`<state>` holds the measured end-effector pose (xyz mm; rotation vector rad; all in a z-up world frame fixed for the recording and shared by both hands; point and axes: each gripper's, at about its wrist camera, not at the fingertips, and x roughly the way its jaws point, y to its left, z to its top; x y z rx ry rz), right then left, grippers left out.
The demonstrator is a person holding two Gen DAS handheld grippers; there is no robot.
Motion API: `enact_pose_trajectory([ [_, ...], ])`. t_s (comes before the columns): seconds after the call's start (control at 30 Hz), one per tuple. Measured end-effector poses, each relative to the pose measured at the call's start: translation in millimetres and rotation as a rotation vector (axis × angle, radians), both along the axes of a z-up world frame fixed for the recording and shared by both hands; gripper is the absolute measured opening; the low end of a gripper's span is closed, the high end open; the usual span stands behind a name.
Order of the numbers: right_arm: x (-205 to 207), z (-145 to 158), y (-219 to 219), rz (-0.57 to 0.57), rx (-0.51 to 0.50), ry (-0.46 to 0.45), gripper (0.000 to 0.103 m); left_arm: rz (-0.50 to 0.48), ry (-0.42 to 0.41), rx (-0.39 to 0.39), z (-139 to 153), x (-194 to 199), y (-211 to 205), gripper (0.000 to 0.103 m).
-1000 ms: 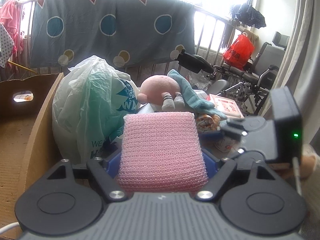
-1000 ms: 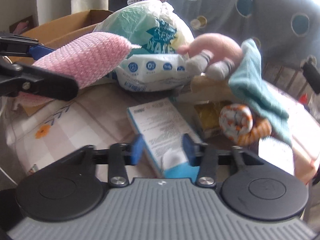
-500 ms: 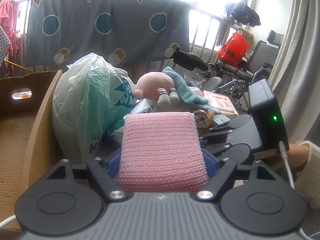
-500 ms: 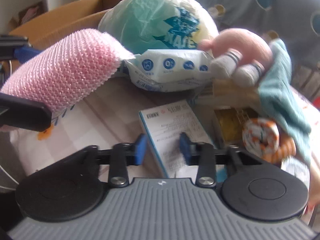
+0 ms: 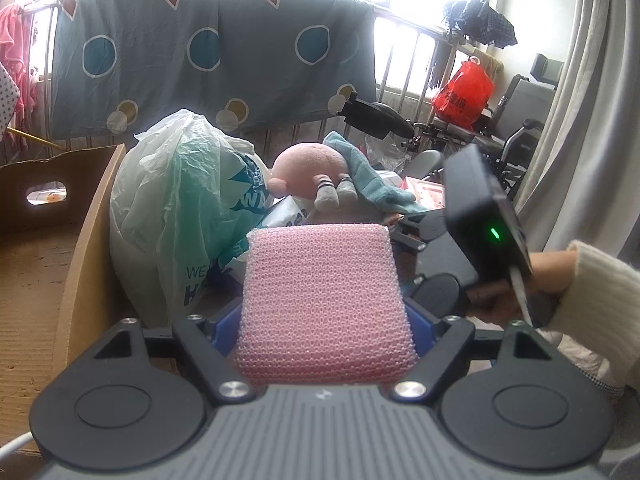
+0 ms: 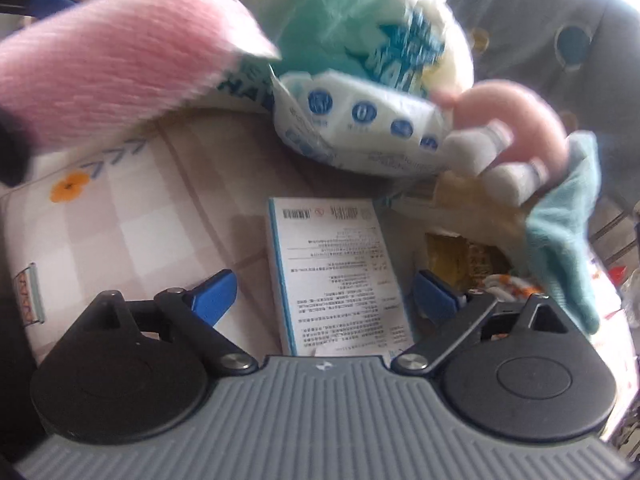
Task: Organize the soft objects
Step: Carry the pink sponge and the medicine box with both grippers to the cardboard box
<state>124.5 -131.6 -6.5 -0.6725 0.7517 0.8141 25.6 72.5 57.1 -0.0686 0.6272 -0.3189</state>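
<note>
The crumpled green-and-white plastic bag [image 5: 180,208] is showing "WE". The left gripper [image 5: 324,320] is clamping the pink mesh sponge block [image 5: 320,304]. The right gripper [image 6: 324,292] has just been opening and is standing wide, nothing gripped, above a white printed box [image 6: 332,272].

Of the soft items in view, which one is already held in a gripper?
The pink mesh sponge, clamped between the left gripper's blue fingers. The pink plush toy and teal cloth lie untouched in the pile; the right gripper is open and holds nothing.
</note>
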Motion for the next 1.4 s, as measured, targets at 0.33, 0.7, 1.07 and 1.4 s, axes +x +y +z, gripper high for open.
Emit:
enact_pose_trajectory([
  [0.33, 18, 4, -33, -0.259, 0.187, 0.23, 0.076, -0.023, 0.006, 0.011, 2, -3, -1, 0.081],
  [0.7, -78, 35, -88, -0.531, 0.503, 0.285, 0.075, 0.014, -0.094, 0.033, 57, -59, 24, 0.08],
  [1.07, -78, 167, -2, -0.366, 0.756, 0.358, 0.075, 0.278, -0.033, 0.174, 100, -33, 146, 0.08],
  [1.4, 10, 198, 185, -0.339, 0.73, 0.426, 0.075, 0.407, 0.113, 0.498, 43, 99, 236, 0.081],
])
